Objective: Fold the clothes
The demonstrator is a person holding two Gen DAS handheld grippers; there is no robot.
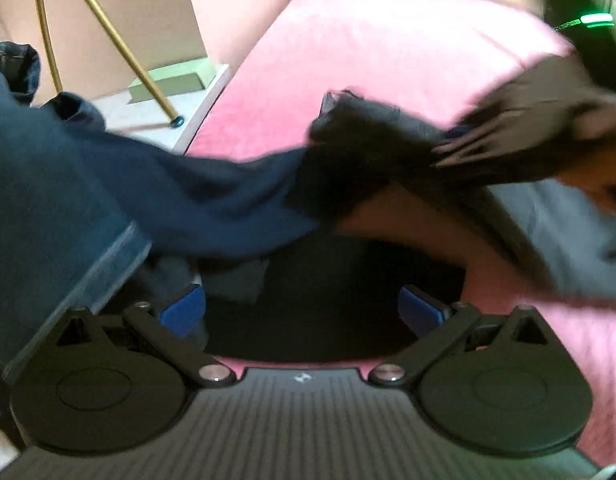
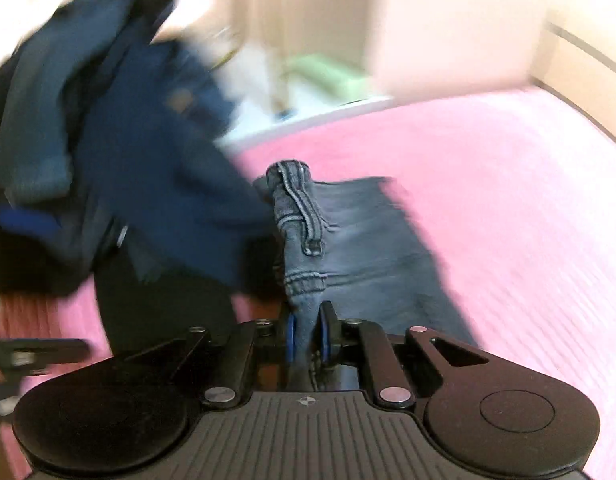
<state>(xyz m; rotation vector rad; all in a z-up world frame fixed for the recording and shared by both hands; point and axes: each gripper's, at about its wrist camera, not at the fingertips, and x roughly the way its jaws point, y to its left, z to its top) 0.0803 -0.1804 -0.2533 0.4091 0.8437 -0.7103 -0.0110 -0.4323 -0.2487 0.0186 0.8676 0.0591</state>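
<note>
Grey jeans lie on the pink bedspread, and my right gripper is shut on a bunched fold of their waistband by a belt loop. A dark blue garment is heaped to the left, over a black one. In the left wrist view the dark blue garment drapes across the middle, with a black garment beyond it and the grey jeans at right. My left gripper stands open above dark cloth, its blue pads wide apart. The right gripper shows there as a blur.
The pink bedspread runs to the far edge, where a beige wall rises. A brass hairpin leg and a pale green box stand on a white ledge beside the bed. A light wooden headboard borders the right side.
</note>
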